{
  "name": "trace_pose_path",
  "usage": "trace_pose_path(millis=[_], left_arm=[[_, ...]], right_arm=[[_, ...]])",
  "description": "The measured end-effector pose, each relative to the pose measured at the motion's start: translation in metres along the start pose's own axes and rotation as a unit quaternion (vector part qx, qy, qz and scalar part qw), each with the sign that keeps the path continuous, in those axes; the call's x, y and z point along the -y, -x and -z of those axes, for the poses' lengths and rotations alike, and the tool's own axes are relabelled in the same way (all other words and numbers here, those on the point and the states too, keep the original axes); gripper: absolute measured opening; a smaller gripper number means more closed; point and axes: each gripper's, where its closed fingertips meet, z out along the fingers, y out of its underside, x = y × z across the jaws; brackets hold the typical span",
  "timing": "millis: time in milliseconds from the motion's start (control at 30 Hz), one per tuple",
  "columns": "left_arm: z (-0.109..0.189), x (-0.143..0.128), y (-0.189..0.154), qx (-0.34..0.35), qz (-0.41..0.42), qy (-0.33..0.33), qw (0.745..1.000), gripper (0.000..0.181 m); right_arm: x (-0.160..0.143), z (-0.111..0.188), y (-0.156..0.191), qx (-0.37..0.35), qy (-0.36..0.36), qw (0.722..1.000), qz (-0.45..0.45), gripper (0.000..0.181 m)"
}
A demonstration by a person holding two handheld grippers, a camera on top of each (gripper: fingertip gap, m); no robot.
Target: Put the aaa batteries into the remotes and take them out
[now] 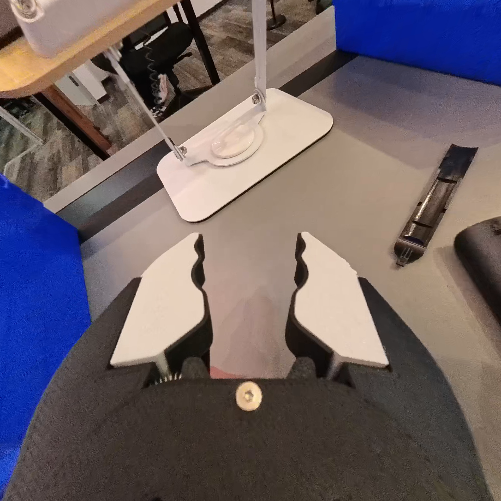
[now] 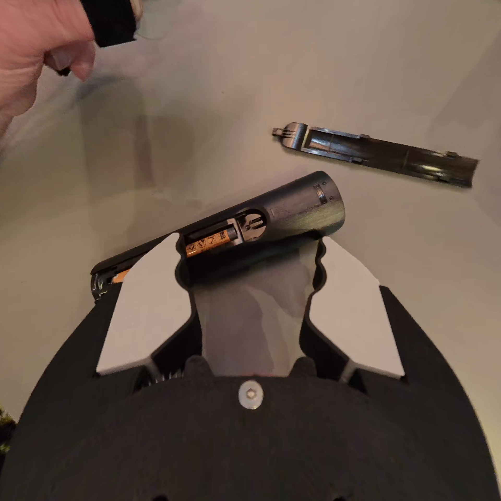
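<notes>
A black remote lies back-up on the grey table with its battery bay open. An orange AAA battery sits in the bay, and a second orange end peeks out behind my finger. My right gripper is open and hovers over the remote, holding nothing. The remote's black battery cover lies loose beyond it, inner side up. My left gripper is open and empty over bare table, left of the cover and the remote's end.
A white stand base with two metal arms stands just ahead of the left gripper. Blue cloth lies at the left and back right. A hand holding a black handle shows at the right view's top left. My right gripper's tips are some 7 cm from the cover. My right wrist view looks at it from another angle.
</notes>
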Motion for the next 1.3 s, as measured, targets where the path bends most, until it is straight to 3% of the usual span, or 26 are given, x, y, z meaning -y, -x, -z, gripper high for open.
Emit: trace_pose_path(millis=[200,333,467,567,700,733,833,967,1133,1300], left_arm=[[0.001,0.002,-0.002,-0.004,-0.012,-0.005,1.000,0.063],[-0.001,0.000,-0.003,-0.008,-0.012,-0.002,1.000,0.064],[-0.002,-0.002,-0.003,-0.020,-0.016,0.000,1.000,0.064],[-0.003,-0.002,-0.003,-0.022,-0.013,0.002,1.000,0.064],[-0.005,-0.006,-0.006,-0.029,-0.013,0.009,0.999,0.065],[-0.005,-0.005,-0.007,-0.032,-0.012,0.007,0.999,0.066],[0.000,-0.001,-0.009,-0.050,-0.005,-0.003,0.999,0.070],[0.006,-0.004,-0.025,-0.144,0.029,0.013,0.989,0.085],[0.027,-0.027,-0.059,-0.332,0.120,0.089,0.931,0.095],[0.049,-0.042,-0.071,-0.406,0.132,0.116,0.897,0.091]], right_arm=[[0.005,-0.007,0.012,0.138,0.041,0.983,0.111,0.073],[0.007,-0.009,0.014,0.173,0.097,0.967,0.162,0.070],[0.005,-0.005,0.011,0.121,0.119,0.979,0.112,0.093],[-0.002,-0.002,0.029,0.075,0.104,0.988,0.080,0.106],[-0.016,-0.009,0.032,-0.020,0.108,0.988,0.106,0.092],[-0.014,-0.009,0.035,-0.016,0.100,0.988,0.113,0.073],[-0.011,-0.011,0.033,-0.006,0.092,0.987,0.129,0.066],[-0.005,-0.013,0.033,0.035,0.052,0.986,0.154,0.056],[-0.004,-0.013,0.033,0.054,0.050,0.978,0.196,0.053],[-0.001,-0.012,0.036,0.059,0.018,0.963,0.262,0.052]])
